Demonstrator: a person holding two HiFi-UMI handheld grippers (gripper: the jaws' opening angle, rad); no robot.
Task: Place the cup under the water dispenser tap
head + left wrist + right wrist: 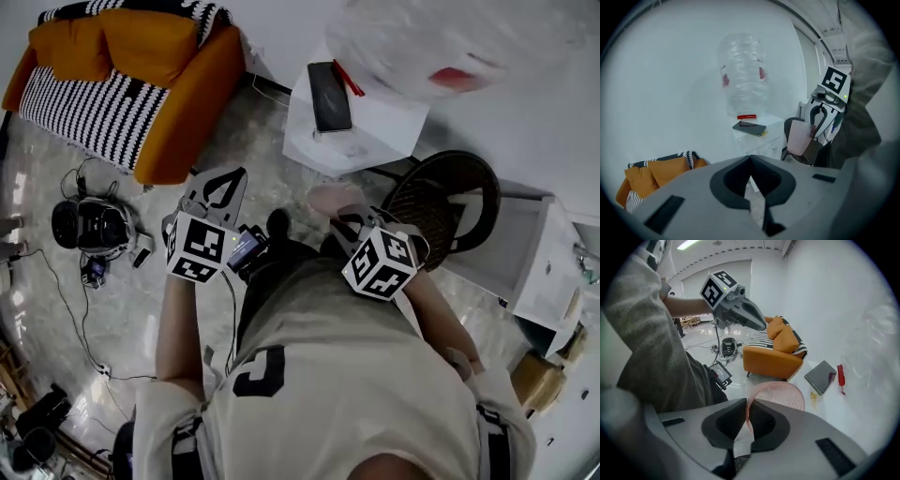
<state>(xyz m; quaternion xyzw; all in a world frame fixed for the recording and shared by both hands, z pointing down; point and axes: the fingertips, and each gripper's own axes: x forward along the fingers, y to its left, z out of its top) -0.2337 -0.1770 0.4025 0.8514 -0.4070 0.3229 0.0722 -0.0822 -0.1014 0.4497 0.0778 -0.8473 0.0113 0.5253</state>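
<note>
Between the fingers of your right gripper (pixel 748 405) sat the wall of the pink cup (pixel 783 397). They were drawn in narrow and pinched it at the rim, one pad inside and one outside. You held the cup up off the floor and roughly upright, in front of your body. It was near the white water dispenser (pixel 370 131) but not touching it. Your left gripper (pixel 750 156) had its fingers closed tip to tip with nothing between them, and you held it level beside the right one. On the dispenser's flat top lay a dark phone (pixel 330 96) with a red item (pixel 349 79) just beside it, below the clear bottle (pixel 422 37). A dark round chair (pixel 455 192) stood to the cup's right, and an orange sofa (pixel 178 103) was well off to the left.
</note>
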